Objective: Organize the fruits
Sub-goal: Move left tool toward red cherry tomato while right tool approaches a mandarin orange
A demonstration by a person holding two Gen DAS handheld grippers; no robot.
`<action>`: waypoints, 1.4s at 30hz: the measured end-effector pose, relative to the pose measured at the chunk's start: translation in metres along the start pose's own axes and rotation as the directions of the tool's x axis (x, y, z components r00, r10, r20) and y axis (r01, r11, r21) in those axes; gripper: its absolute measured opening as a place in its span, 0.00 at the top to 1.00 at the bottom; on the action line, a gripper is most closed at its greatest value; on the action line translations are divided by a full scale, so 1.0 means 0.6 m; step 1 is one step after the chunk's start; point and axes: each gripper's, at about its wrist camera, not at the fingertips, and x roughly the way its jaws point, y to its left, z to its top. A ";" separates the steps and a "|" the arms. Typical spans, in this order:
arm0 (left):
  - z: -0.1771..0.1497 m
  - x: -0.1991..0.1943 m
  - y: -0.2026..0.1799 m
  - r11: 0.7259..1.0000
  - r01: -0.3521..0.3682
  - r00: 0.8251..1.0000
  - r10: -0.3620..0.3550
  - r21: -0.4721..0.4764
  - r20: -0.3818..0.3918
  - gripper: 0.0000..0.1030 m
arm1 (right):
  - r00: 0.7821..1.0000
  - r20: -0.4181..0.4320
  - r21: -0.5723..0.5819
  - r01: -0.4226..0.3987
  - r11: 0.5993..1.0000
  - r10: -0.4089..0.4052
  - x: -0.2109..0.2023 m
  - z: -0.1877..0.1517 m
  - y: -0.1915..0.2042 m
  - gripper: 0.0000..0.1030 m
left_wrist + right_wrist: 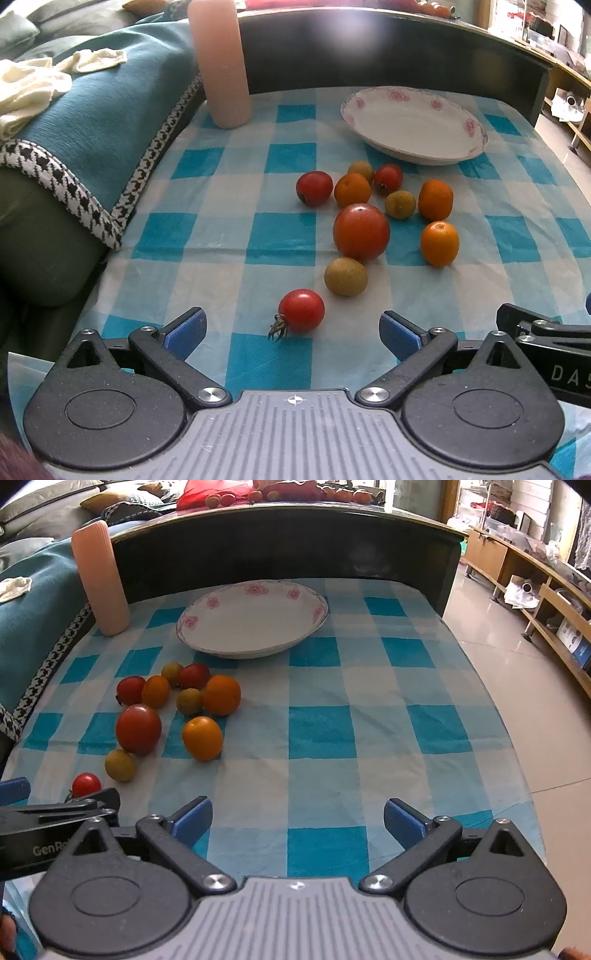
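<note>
1. No fruit is picked up yet; the white plate with pink flowers holds nothing.
2. Left gripper and right gripper both have jaws spread wide, holding nothing.
3. The small red cherry tomato sits on the checked surface at 12 o'clock, just beyond the left jaws.
4. Next, I think: close on it softly and carry it to the plate at 1 o'clock.

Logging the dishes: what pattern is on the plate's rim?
Pink flowers on the white plate, clearest in right wrist view.
</note>
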 end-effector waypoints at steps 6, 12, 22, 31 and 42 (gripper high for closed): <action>0.002 0.001 0.001 1.000 0.007 1.000 -0.007 -0.003 0.006 0.02 | 1.000 -0.008 -0.007 -0.017 1.000 0.017 0.005 -0.004 0.002 0.00; 0.004 0.005 -0.004 1.000 0.009 1.000 -0.009 -0.004 -0.001 0.02 | 1.000 -0.006 -0.002 -0.030 1.000 0.030 0.006 -0.003 0.001 0.00; 0.005 0.008 -0.003 1.000 0.015 1.000 -0.015 -0.002 -0.006 0.03 | 0.999 -0.017 0.002 -0.046 0.999 0.046 0.013 0.000 -0.001 0.00; 0.005 0.009 -0.003 1.000 0.014 1.000 -0.014 0.001 -0.007 0.03 | 0.999 -0.019 0.003 -0.047 0.999 0.047 0.014 -0.001 -0.001 0.00; 0.005 0.013 0.001 1.000 0.015 1.000 -0.015 -0.001 -0.004 0.04 | 0.998 -0.023 -0.010 -0.066 0.998 0.066 0.017 0.000 0.006 0.00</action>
